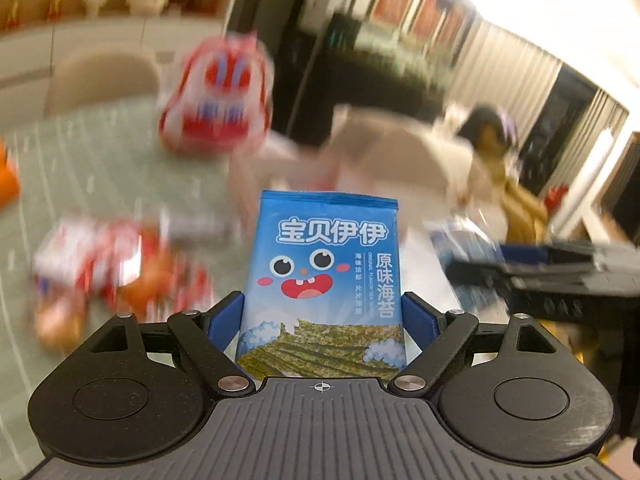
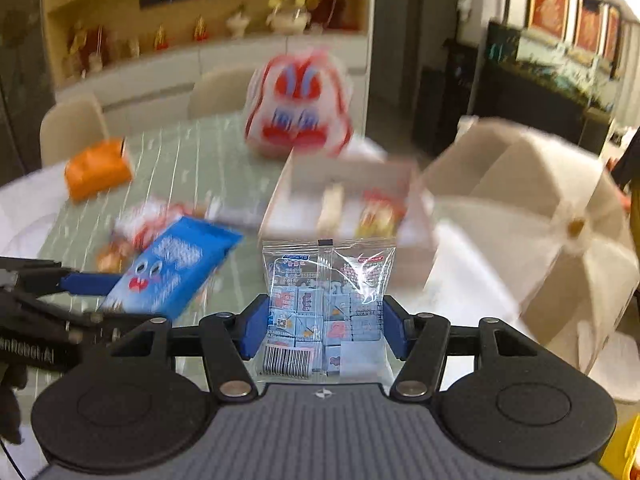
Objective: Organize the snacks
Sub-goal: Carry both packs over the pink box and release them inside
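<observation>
My left gripper (image 1: 322,300) is shut on a blue seaweed packet (image 1: 324,272) with a cartoon face, held upright above the table. The right wrist view shows the same blue packet (image 2: 172,268) at the left, tilted. My right gripper (image 2: 325,308) is shut on a clear packet of small blue-wrapped sweets (image 2: 328,292), its blue pads pressing both sides. Ahead of it stands a white box (image 2: 280,196) with a few snacks inside. A loose pile of red and white snacks (image 1: 104,264) lies on the table to the left. The picture is blurred by motion.
A big red and white bag (image 2: 298,108) stands at the far side of the green striped table (image 2: 180,160). An orange packet (image 2: 96,168) lies at the far left. Beige chairs (image 2: 520,184) ring the table. A person (image 1: 492,148) is in the background on the right.
</observation>
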